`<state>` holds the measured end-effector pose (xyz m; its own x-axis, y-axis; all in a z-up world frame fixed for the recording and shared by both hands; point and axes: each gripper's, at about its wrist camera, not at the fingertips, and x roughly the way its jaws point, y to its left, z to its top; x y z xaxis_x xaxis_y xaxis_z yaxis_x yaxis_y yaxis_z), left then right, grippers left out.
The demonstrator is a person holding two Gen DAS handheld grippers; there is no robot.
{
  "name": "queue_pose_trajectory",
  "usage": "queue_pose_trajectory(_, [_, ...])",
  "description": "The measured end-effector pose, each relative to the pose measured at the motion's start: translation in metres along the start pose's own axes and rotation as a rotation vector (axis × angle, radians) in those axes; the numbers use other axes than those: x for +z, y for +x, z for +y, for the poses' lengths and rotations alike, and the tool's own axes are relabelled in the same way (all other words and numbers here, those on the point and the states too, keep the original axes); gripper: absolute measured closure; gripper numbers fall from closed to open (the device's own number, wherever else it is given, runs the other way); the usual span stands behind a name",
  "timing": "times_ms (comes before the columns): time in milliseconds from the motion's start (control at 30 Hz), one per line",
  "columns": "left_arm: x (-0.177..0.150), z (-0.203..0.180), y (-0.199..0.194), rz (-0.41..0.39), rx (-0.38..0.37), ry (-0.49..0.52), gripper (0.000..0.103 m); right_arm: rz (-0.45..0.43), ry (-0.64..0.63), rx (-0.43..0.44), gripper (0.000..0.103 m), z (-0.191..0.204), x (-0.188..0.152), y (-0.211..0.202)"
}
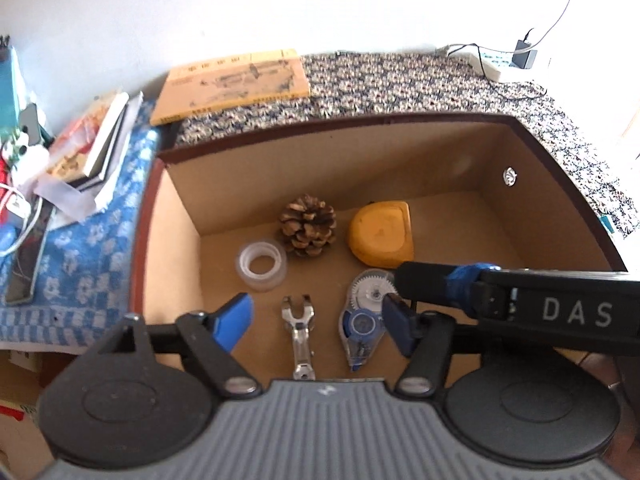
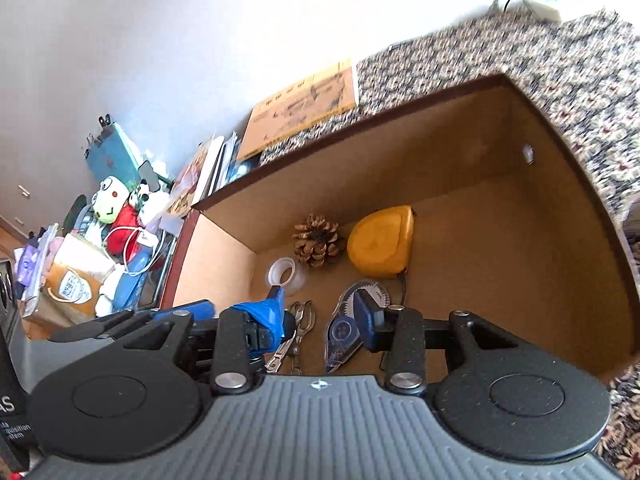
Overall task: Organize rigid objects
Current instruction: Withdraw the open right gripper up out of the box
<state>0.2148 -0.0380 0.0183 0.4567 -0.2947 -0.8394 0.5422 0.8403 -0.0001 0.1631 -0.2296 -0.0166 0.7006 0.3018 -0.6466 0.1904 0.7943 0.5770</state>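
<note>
One cardboard box [image 1: 180, 208] sits open on a counter covered with a speckled cloth [image 1: 400, 80]. On the box floor lie five things: one pine cone [image 1: 308, 225], one yellow tape measure [image 1: 380, 236], one clear tape roll [image 1: 262, 260], one metal tool [image 1: 298, 328] and one correction-tape dispenser [image 1: 362, 316]. The pine cone and tape measure sit at the back, the other three nearer the front.

The left gripper [image 1: 316, 322] hangs over the metal tool with its jaws spread wide and nothing between the pads. The right gripper [image 2: 324, 316] stands partly open above the dispenser, gripping nothing; its black arm crosses the left view's right side.

Both views show one yellow booklet [image 1: 232, 84] behind the box. Only the right view shows the two plush toys [image 2: 110, 204] in the clutter to the left; only the left view shows a blue patterned cloth [image 1: 80, 248] clearly.
</note>
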Motion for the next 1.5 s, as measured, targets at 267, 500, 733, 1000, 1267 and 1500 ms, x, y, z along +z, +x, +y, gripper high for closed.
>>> queue_pose_trajectory(267, [-0.009, 0.001, -0.023, -0.039, -0.009, 0.014, 0.030, -0.105, -0.037, -0.086, 0.081, 0.015, -0.017, -0.029])
queue_pose_trajectory(500, [-0.018, -0.003, -0.039, -0.070, -0.009, 0.019, 0.029, -0.146, -0.037, -0.117, 0.081, 0.017, -0.029, -0.047])
queue_pose_trajectory(733, [-0.025, -0.007, -0.057, -0.092, 0.025, -0.002, 0.028, -0.155, -0.087, -0.095, 0.080, 0.023, -0.032, -0.059])
queue_pose_trajectory(1000, [-0.037, -0.018, -0.076, -0.083, 0.132, -0.074, 0.028, -0.123, -0.167, -0.038, 0.079, 0.017, -0.038, -0.079])
queue_pose_trajectory(1267, [-0.060, -0.053, -0.087, -0.059, 0.230, -0.136, 0.028, -0.059, -0.213, -0.006, 0.078, -0.007, -0.052, -0.098])
queue_pose_trajectory(1500, [-0.086, -0.076, -0.086, -0.001, 0.258, -0.212, 0.028, 0.021, -0.238, 0.007, 0.077, -0.025, -0.067, -0.102])
